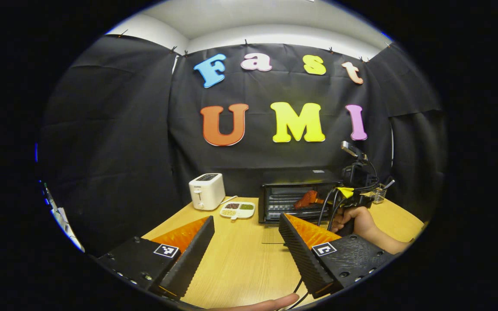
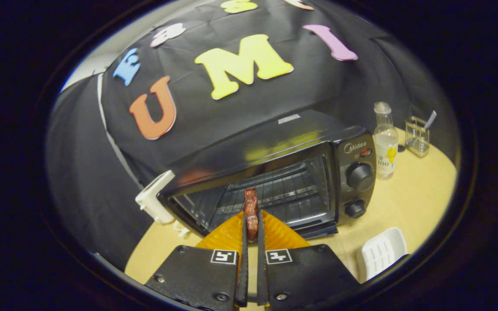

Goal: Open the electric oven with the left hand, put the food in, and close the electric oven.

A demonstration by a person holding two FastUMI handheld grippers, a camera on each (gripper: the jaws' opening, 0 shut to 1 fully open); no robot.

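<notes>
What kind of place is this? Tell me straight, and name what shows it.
Probably a mock kitchen set up in a recording booth: a wooden table holds an electric oven and a toaster, with black cloth hung behind as walls.

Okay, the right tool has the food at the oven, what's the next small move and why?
Probably ease the right tool forward to carry the food onto the rack. The oven looks open, the food sits pinched between the fingers just in front of the opening, and the left tool waits open over the table.
</notes>
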